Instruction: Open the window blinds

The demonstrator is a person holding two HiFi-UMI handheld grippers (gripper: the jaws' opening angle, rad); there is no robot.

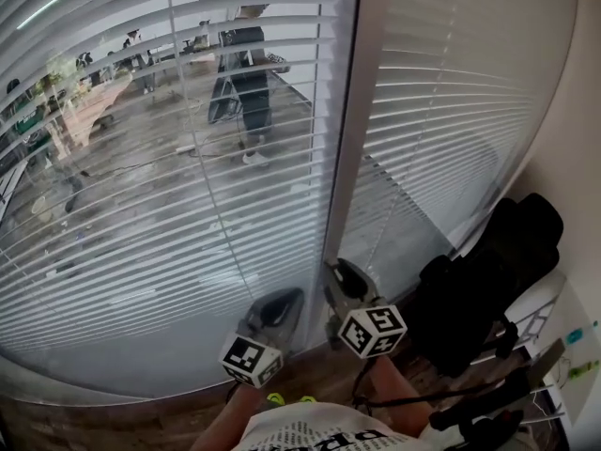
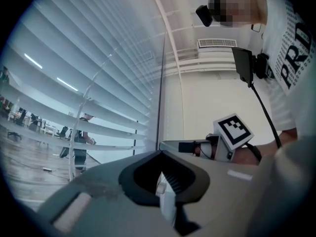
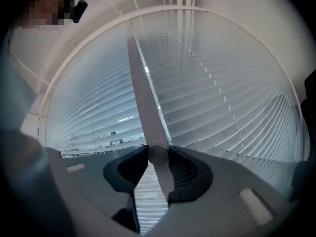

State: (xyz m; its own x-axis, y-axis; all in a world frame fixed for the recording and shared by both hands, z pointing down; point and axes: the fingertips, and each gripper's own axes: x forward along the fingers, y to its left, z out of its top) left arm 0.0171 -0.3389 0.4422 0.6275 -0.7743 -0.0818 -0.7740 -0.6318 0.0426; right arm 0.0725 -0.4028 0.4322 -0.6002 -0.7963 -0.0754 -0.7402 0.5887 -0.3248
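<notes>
Gripping with the right gripper [image 3: 158, 157]: fingers closed on the tilt wand [image 3: 142, 90], pinching it at their very tips, one pad on each side. In the right gripper view, climbs from the frame's centre toward the upper left and carries on below the fingers toward the lower edge. So, long axis upright, crossed square-on by fingers pointing level.

Hangs just in front of the right-hand blind [image 1: 460, 111], close beside the window post [image 1: 362, 101], with the grip itself at lower centre of the head view. Slats there tilted nearly shut. By contrast, clear sight through the left-hand blind [image 1: 141, 224] to the room beyond.

Left gripper [image 1: 279, 306]: low, just left of the right one, fingers drawn together on nothing recognisable, with only a pale sliver at the gap, not to be made out. Apart from it, at mid left of the left gripper view, a second thin clear wand [image 2: 88, 102], untouched.

Judging from this: right hand already on the thing, left hand spare. Probably calls for a twist about the wand's own upright axis, not a pull. Needs a firm pinch, since a smooth round rod may roll between the pads instead of turning. Some risk, too, of dragging the wand sideways off plumb.
</notes>
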